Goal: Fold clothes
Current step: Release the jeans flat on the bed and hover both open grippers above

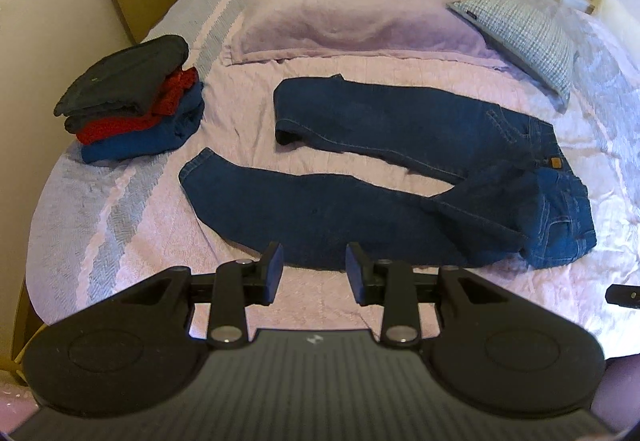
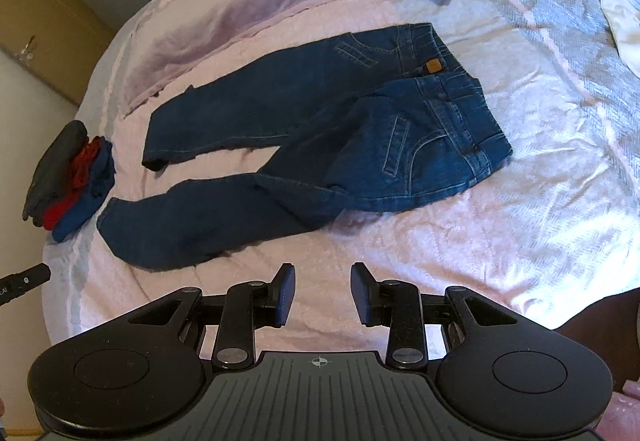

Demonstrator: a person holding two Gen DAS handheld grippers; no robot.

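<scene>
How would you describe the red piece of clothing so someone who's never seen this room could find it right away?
Start at the bed with its pink cover, and look to the left edge, where a small stack of folded clothes sits beside the spread-out jeans. The red garment is the middle layer, sandwiched between a dark grey piece on top and a blue one underneath.

A pair of dark blue jeans is spread unfolded on the pink bedspread, legs parted and pointing left, waistband bunched at the right. A stack of folded clothes, dark grey over red over blue, is set near the left edge.
</scene>
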